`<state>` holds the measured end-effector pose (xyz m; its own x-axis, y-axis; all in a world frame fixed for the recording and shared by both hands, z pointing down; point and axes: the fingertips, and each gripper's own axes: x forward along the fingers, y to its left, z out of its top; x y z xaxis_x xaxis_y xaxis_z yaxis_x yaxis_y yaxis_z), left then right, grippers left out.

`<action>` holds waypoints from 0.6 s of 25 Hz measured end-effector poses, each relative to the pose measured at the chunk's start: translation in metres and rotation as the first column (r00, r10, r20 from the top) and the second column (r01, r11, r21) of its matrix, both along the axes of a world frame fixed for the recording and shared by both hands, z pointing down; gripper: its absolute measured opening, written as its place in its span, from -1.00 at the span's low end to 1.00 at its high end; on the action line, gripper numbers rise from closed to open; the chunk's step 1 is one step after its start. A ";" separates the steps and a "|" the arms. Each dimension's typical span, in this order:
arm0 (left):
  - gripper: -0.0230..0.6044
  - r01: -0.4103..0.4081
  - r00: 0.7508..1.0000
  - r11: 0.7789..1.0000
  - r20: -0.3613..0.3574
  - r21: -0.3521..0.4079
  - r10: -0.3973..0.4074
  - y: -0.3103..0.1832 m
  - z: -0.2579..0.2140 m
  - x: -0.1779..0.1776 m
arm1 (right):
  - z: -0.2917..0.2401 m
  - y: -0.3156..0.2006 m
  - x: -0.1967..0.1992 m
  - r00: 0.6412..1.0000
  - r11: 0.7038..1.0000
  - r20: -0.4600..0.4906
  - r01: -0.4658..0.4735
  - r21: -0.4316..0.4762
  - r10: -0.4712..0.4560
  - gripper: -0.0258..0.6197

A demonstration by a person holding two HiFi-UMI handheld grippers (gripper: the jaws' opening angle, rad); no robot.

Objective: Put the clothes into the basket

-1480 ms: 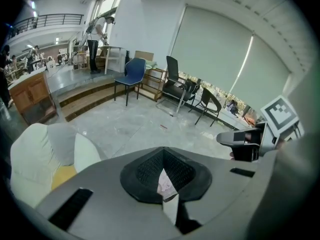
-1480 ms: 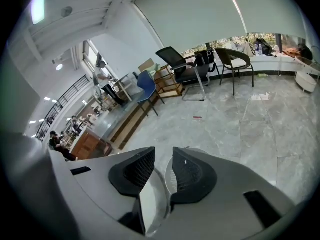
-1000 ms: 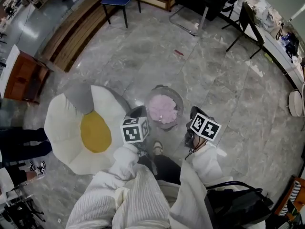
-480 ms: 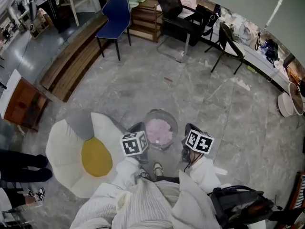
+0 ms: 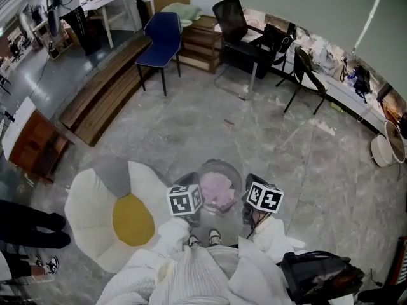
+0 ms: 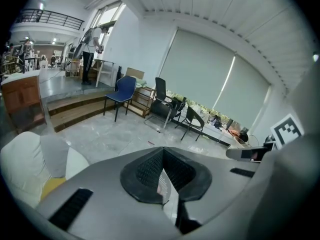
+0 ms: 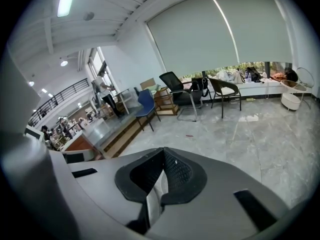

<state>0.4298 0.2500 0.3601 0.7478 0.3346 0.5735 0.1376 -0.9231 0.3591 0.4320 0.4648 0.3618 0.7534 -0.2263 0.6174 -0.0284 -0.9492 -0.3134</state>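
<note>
Seemingly at the wrap-up, with pink clothes [image 5: 217, 190] lying in the basket [image 5: 220, 166] at lower centre, flanked by left gripper [image 5: 186, 178] and right gripper [image 5: 254, 182], both closed on nothing, the right's jaws just drawn together; next, probably only lifting clear

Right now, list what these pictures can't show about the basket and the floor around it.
- Basket inside: head view, the pink clothes cover it; how deep they lie cannot be told.
- Basket, left gripper view: the body of the left gripper blocks all but a sliver between its jaws.
- Small red thing on the floor: head view, too small to name.
- Person at left: head view, edge cuts all but legs.
</note>
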 end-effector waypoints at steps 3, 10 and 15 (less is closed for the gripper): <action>-0.92 -0.003 1.000 1.000 -0.002 0.001 0.003 -0.007 0.000 -0.001 | -0.001 -0.008 -0.001 1.000 1.000 -0.003 -0.001 -0.002 0.001 -0.85; -0.92 -0.008 1.000 1.000 0.007 -0.010 0.009 -0.018 0.006 -0.007 | 0.006 -0.017 -0.013 1.000 1.000 0.004 0.003 -0.022 -0.003 -0.85; -0.92 -0.038 0.999 0.999 0.004 -0.016 0.038 -0.014 0.003 -0.009 | -0.004 -0.008 -0.022 1.000 0.998 -0.002 -0.028 -0.052 0.028 -0.85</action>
